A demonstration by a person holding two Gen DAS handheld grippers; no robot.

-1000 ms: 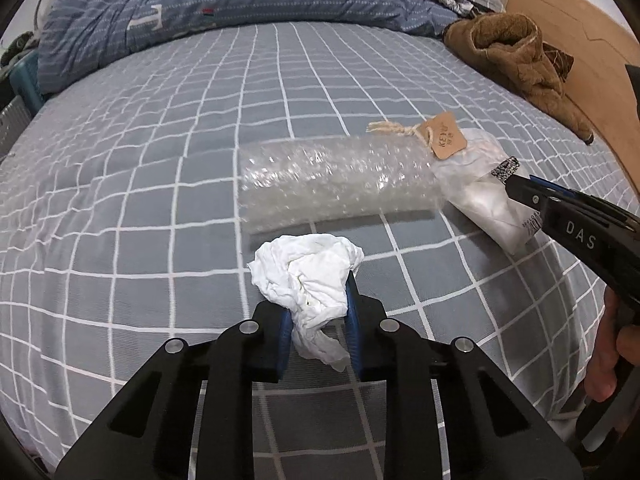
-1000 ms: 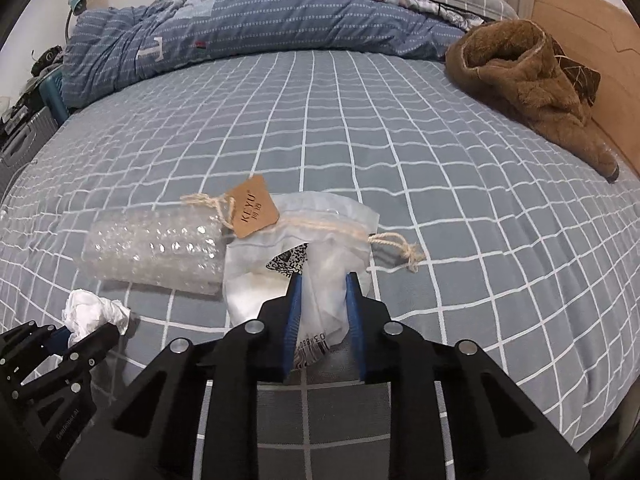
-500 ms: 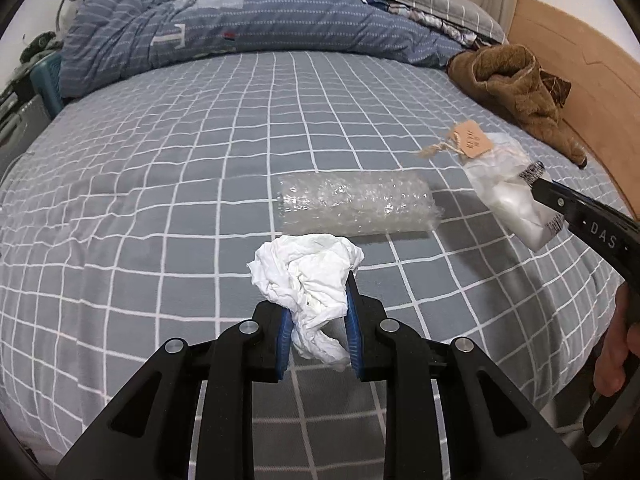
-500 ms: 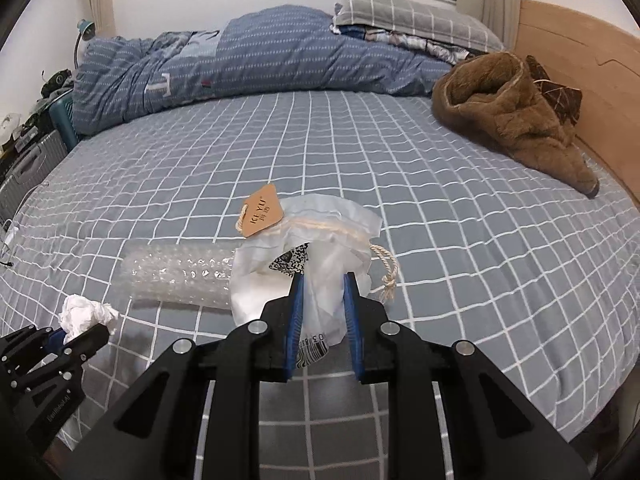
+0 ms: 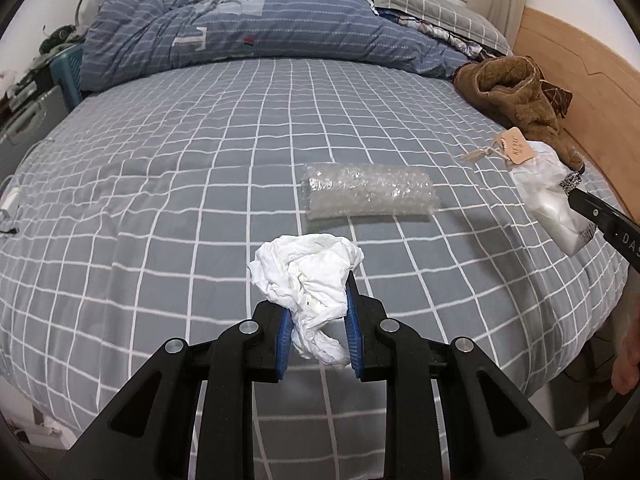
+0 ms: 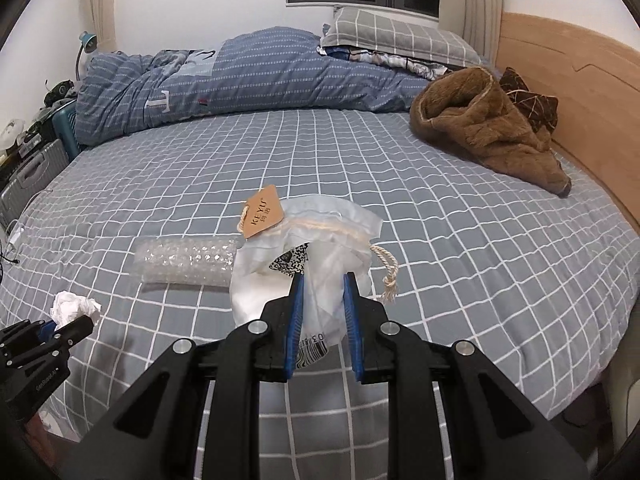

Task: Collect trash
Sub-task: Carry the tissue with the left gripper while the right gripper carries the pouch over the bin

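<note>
A crumpled white tissue is pinched between the blue pads of my left gripper, lifted off the bed. My right gripper is shut on a clear plastic bag with a brown paper tag and a string, also raised above the sheet. The same bag and tag show at the right of the left wrist view, and the tissue shows at the lower left of the right wrist view. A roll of bubble wrap lies flat on the grey checked bedsheet, beyond both grippers.
A folded blue striped duvet and pillows lie at the far end. A brown fleece garment rests by the wooden headboard on the right. A suitcase and clutter stand left of the bed. A hand shows at the lower right.
Both grippers have risen and drawn back from the bed, each keeping its grip. The bag has lifted off the sheet; the bubble wrap stays put and now looks farther away.
</note>
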